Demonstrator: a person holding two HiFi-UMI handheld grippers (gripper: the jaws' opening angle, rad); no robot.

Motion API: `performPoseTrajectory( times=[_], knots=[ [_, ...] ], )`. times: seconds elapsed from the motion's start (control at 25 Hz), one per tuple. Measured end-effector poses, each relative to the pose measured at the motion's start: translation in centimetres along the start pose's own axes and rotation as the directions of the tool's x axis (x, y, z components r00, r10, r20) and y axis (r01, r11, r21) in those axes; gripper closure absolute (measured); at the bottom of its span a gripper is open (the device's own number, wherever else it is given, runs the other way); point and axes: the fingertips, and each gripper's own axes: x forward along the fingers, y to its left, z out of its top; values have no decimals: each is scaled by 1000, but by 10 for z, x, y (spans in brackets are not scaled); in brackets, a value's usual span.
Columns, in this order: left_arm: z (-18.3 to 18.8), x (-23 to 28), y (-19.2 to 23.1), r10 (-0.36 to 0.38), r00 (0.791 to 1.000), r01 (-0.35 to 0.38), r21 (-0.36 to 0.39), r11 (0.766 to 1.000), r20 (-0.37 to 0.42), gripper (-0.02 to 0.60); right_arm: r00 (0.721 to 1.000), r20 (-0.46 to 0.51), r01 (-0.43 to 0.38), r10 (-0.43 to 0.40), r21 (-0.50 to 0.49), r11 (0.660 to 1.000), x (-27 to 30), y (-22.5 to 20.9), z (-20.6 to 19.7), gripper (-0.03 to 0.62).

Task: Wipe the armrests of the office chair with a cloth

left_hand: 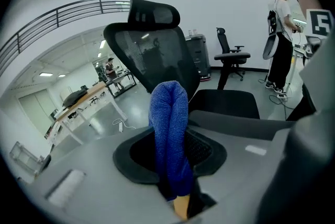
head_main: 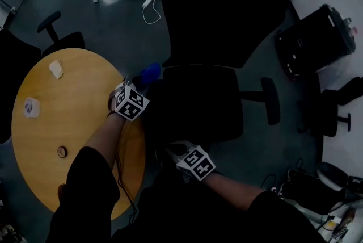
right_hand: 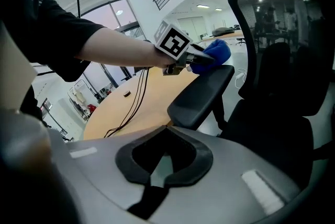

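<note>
**Tool with cloth at left armrest, right armrest not yet reached**

Right tool [right_hand: 157, 176] sits nearest, low in front of the seat. Its jaws are together with nothing between them, and it takes no part in the wipe. Just beyond it, the left tool [left_hand: 172, 183] is clamped on a blue cloth [left_hand: 168, 134], which stands up out of the jaws as a folded roll.

Seen from the right tool, the cloth lies against the far end of the left armrest [right_hand: 201, 93], touching the top of the pad. The wipe of this side therefore looks under way. How much of the pad has been covered cannot be read, because the surface is plain black with no mark either way. The near stretch of the pad shows bare. The counter [head_main: 68, 100] stands just beside this armrest, on the left.

Across the seat, the right armrest [head_main: 271, 101] is well apart from both tools and nothing touches it. I judge that all of it is left to do. Farther off rises the dark back of the chair [head_main: 227, 15].

By this reckoning the task is at most about half along, with one pad in hand and the other waiting. The second pad will need the cloth carried over the seat to the right.
</note>
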Motion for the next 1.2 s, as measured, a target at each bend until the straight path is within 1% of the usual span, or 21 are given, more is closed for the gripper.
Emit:
performPoseTrajectory(
  times=[0.08, 0.16, 0.24, 0.28, 0.32, 0.4, 0.44, 0.48, 0.52, 0.56, 0.68, 0.84, 0.96, 1.08, 1.2],
  knots=[
    [4, 12, -2, -32, 999, 32, 45, 998, -10, 456, 1000, -7, 10, -10, 9, 1000, 3, -4, -2, 591],
    [13, 21, -4, -72, 997, 74, 111, 991, -16, 456, 1000, -15, 11, -11, 12, 1000, 6, -4, -2, 591],
    [27, 30, -7, -137, 990, 139, 197, 970, -24, 456, 1000, -23, 9, -9, 8, 1000, 9, -3, -3, 589],
    [33, 35, -11, -176, 984, 179, 247, 953, -32, 456, 1000, -27, 9, -8, 5, 1000, 10, -2, -4, 589],
    [39, 39, -15, -215, 975, 219, 296, 930, -46, 456, 999, -31, 9, -9, 3, 1000, 12, -1, -5, 589],
    [46, 47, -28, -295, 952, 303, 371, 878, -81, 456, 999, -40, 13, -13, 2, 1000, 13, -2, -7, 589],
    [47, 49, -35, -332, 938, 344, 390, 854, -101, 456, 999, -43, 16, -16, 3, 1000, 13, -2, -9, 589],
    [46, 52, -41, -363, 924, 379, 396, 836, -119, 456, 999, -45, 19, -18, 4, 1000, 13, -3, -9, 589],
    [45, 53, -44, -386, 913, 405, 392, 826, -130, 456, 999, -46, 21, -21, 4, 1000, 13, -3, -9, 589],
    [44, 54, -45, -402, 906, 422, 381, 823, -135, 457, 999, -45, 23, -23, 5, 1000, 14, -4, -8, 589],
    [40, 50, -41, -421, 898, 439, 341, 831, -129, 457, 999, -41, 24, -23, 10, 1000, 17, -6, -4, 591],
    [30, 41, -35, -421, 899, 437, 297, 849, -121, 457, 999, -35, 21, -20, 29, 999, 25, -10, 2, 589],
    [19, 32, -28, -408, 906, 423, 238, 874, -114, 457, 999, -35, 9, -8, 23, 1000, 29, -7, 6, 591],
    [6, 21, -18, -391, 916, 401, 151, 903, -95, 457, 999, -34, -3, 4, 25, 1000, 31, -5, 8, 591],
    [-3, 9, -15, -356, 933, 359, 63, 931, -59, 457, 999, -33, -13, 13, 24, 1000, 29, -5, 9, 591]
  ],
)
